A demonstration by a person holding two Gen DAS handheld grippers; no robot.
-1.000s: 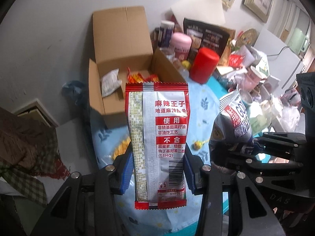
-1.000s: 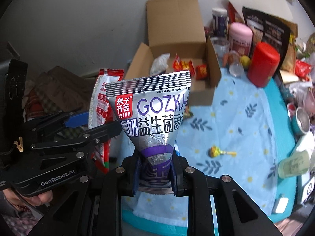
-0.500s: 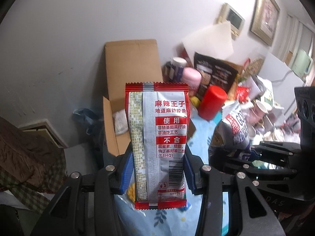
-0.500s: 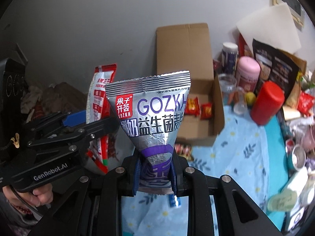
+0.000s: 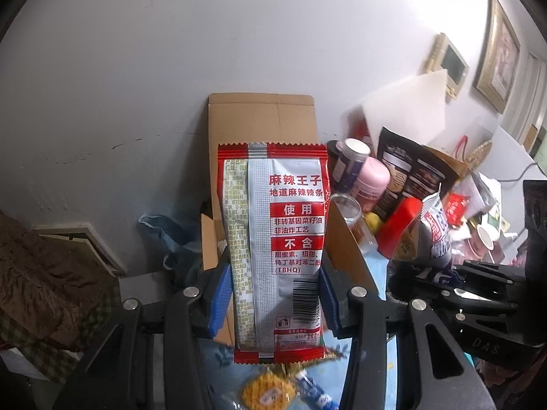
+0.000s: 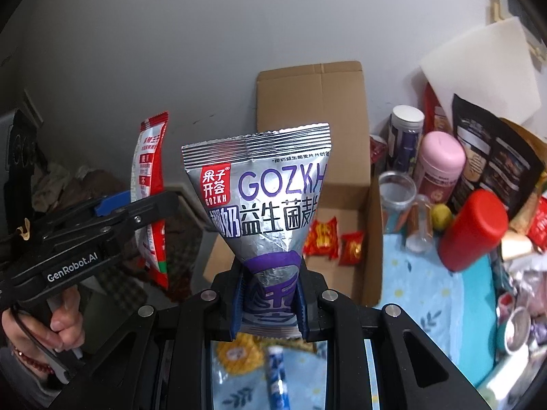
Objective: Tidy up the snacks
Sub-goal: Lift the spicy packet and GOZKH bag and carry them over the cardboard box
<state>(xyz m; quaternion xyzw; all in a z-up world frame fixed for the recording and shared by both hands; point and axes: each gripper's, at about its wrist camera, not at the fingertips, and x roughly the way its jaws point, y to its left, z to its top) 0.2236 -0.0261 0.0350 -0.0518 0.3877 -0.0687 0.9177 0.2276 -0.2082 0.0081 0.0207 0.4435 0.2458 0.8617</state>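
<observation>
- Left gripper (image 5: pixel 275 294) pinches a red-and-white spicy-strip packet (image 5: pixel 273 249) by its lower half, blue pads pressed to the two long edges; the packet stands upright, long axis pointing up and away from the hand.
- Right gripper (image 6: pixel 270 302) is clamped on the narrow purple base of a silver GOZKH pouch (image 6: pixel 263 205), which fans out wider above the jaws, also upright.
- The open cardboard box (image 6: pixel 342 212) sits on the desk (image 6: pixel 444 294) against the wall, straight ahead of both grippers and below the held packs; small red snack packets (image 6: pixel 321 237) already lie inside it.
- Seen from the right wrist, the box mouth lies just behind and to the right of the pouch, so the right hand looks the nearer to it; the left gripper's packet is off to the left of the box's near corner.
- Judged from here, the drop calls for carrying each pack forward over the box's front wall before letting go.
</observation>
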